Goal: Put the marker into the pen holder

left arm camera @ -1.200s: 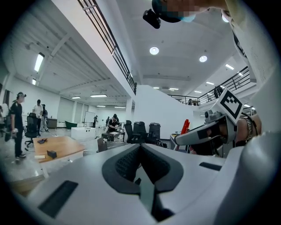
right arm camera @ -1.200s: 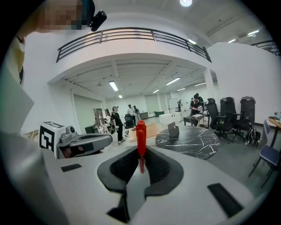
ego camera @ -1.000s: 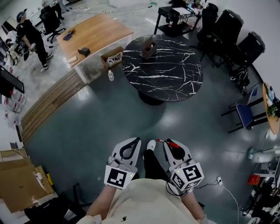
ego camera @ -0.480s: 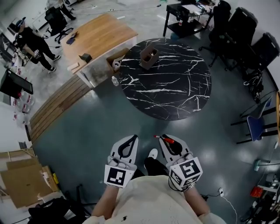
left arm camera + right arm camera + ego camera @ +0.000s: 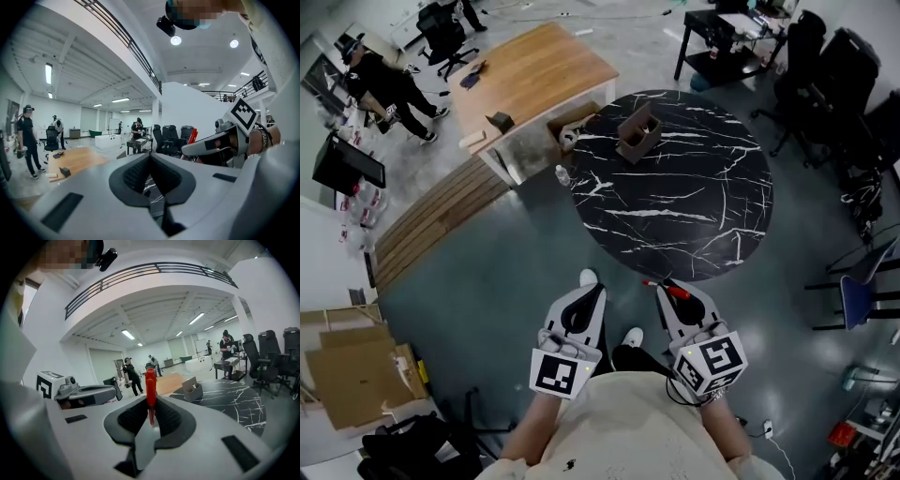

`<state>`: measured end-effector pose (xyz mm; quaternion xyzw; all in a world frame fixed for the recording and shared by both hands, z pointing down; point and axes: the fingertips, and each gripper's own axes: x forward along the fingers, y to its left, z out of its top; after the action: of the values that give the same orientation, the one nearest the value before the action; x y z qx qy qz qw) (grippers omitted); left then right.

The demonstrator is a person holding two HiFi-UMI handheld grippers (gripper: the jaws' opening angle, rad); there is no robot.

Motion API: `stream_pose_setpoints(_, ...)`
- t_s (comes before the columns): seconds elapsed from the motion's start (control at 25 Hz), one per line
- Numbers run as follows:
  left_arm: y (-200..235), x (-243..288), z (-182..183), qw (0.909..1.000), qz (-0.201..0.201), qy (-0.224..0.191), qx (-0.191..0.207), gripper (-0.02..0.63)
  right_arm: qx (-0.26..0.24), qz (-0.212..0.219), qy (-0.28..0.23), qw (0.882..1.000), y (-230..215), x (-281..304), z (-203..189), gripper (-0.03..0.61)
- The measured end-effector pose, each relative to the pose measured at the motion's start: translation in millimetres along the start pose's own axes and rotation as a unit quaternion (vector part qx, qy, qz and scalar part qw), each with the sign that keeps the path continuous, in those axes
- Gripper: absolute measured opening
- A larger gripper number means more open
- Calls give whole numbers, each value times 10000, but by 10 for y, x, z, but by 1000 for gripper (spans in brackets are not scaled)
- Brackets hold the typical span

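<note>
A red marker sticks out past the tips of my right gripper, which is shut on it low in the head view. In the right gripper view the marker stands upright between the jaws of the gripper. The brown pen holder stands on the far left part of the round black marble table, well ahead of both grippers; the right gripper view shows the holder too. My left gripper is shut with nothing in it, beside the right one.
A wooden desk stands beyond the table at the left, with a bottle on the floor near it. Black office chairs line the right side. Cardboard boxes lie at the lower left. A person stands far left.
The marble table and pen holder have come closer and shifted right in the head view. Both grippers keep their pose, the right still holding the marker.
</note>
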<state>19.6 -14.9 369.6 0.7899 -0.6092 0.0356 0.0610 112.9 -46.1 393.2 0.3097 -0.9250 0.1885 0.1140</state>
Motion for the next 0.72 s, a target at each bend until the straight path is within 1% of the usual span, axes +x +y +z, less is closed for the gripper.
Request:
stream_pose_setpoints(0.16, 207, 432, 41, 9996, -270, -117, 13, 8, 52, -164, 90, 9998, -196, 314, 64, 59)
stream_pose_setpoints(0.28, 467, 849, 86, 9984, -545, -144, -48, 8, 25, -414, 147, 9990, -386, 623, 212, 59)
stream_pose_setpoints(0.44, 1035, 1486, 156, 9970, -728, -250, -126, 8, 44, -818, 188, 9965, -728, 1202, 466, 59)
stream_pose_setpoints(0.6, 1589, 1976, 260, 9939, -1009, -269, -351, 8, -7, -1233, 407, 9915, -979, 1719, 745, 59)
stream_pose_setpoints(0.64, 1708, 2079, 268, 9929, -1128, -244, -286, 8, -57, -1315, 460, 9902, -1034, 1859, 814, 59)
stream_pose_setpoints(0.72, 1920, 2269, 235, 9898, -1411, -138, 170, 8, -119, -1424, 506, 9884, -1135, 2151, 920, 58)
